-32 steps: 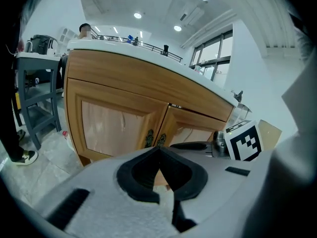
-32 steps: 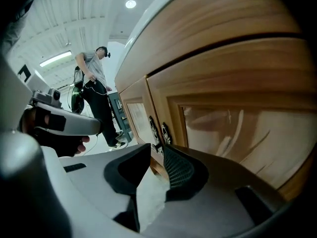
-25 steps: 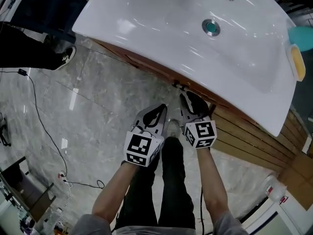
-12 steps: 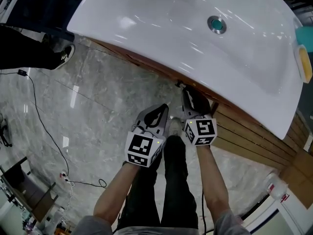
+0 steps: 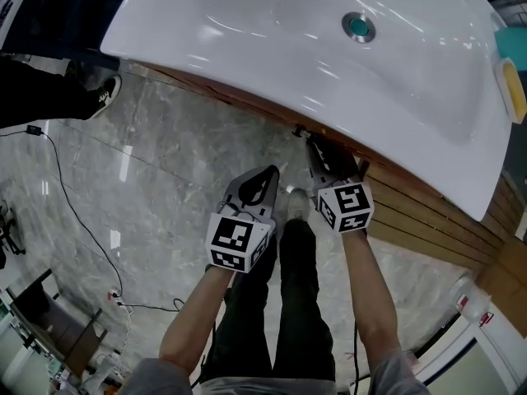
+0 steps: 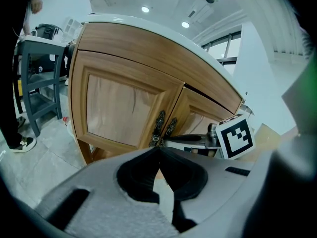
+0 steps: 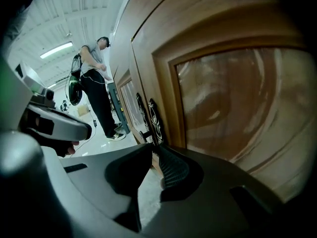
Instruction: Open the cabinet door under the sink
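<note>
2 grippers at centre frame. Left gripper [image 5: 270, 173] closed, empty. Right gripper [image 5: 312, 143] clamped on cabinet door handle [image 6: 170, 128] under sink [image 5: 329, 64].

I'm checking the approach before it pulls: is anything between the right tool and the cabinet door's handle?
Nothing visible does. The right tool, tips together, is right at the door handle, with no object between them.

A: What's underfoot?
B: A grey marbled floor [image 5: 165, 171], glossy, with pale glints of lamp light on it. Slatted wooden boards [image 5: 428, 220] run along its right edge.
A: And overhead?
B: A white ceiling with round recessed lights [image 6: 144, 9], and a strip light [image 7: 57, 49] too.
A: Anything else?
B: A dark-framed window [image 6: 229, 48], and a grey chair [image 6: 42, 83] off to the left.
</note>
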